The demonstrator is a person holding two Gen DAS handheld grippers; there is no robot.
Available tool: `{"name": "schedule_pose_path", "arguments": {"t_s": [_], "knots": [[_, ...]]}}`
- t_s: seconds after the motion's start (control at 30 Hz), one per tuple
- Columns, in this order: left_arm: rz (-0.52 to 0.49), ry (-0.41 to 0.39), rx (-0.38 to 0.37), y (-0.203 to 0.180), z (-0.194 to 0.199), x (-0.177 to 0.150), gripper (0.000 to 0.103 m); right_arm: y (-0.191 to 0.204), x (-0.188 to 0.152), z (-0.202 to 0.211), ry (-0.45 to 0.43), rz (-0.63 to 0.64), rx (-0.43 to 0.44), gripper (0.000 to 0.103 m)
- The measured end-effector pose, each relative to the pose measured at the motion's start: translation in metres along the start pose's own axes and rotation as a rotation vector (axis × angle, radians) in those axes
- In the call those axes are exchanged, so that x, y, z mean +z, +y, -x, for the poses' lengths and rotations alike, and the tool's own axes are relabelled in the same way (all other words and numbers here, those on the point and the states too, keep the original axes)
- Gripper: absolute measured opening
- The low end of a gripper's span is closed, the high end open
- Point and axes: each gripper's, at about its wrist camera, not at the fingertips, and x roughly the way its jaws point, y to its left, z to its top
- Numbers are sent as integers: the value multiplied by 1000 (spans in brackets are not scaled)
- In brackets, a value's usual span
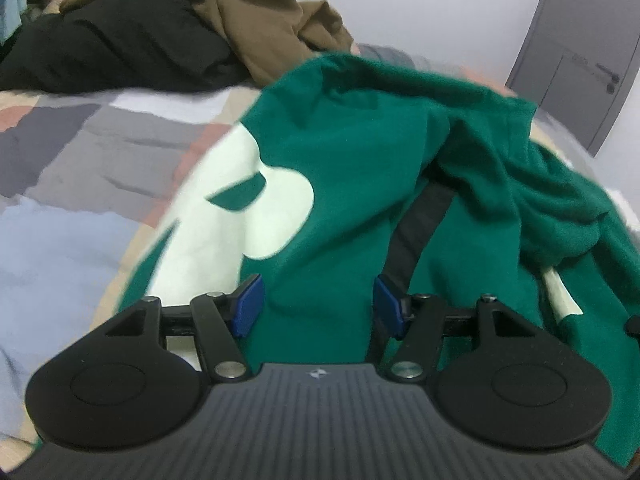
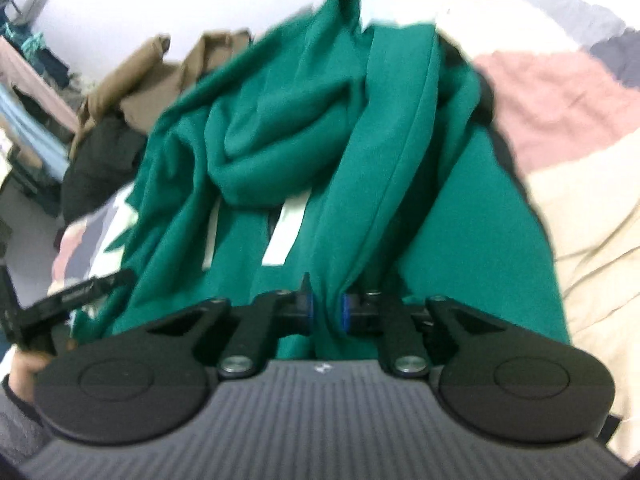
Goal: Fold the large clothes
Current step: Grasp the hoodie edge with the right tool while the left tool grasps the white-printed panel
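We pinch a fold of the green top on the bed

Our right tool [image 2: 327, 312] is clamped on a bunched fold of the top [image 2: 280, 140]; our left tool [image 1: 318, 304] hangs open over its front. Soft, heavy, floppy knit: better taken at hems or seams. Beyond, on the bed [image 1: 80, 140], lie brown and black clothes [image 1: 160, 40].

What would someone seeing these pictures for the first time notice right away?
The bright green garment with its big white print fills the middle of both views, rumpled on a patchwork bedspread. The right gripper pinches a fold of it, while the left gripper is open above the cloth. Behind, at the far left, lie a black garment and a brown garment.
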Motion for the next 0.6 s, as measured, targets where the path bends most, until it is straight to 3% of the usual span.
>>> {"name": "schedule_pose_path", "arguments": {"t_s": [0.17,0.27,0.33,0.47,0.6], "knots": [[47,-66,12,19,28,15,67,-19,17,22,-45,-59,-26,13],[74,-70,115,41,31,24,70,-29,28,28,-36,-57,-53,12],[114,-33,153,57,26,27,71,-31,34,33,-30,-48,-69,12],[228,42,157,89,9,33,72,-37,56,56,-49,20,-107,11],[256,104,166,102,-12,32,74,-39,72,64,-64,86,-151,10]]}}
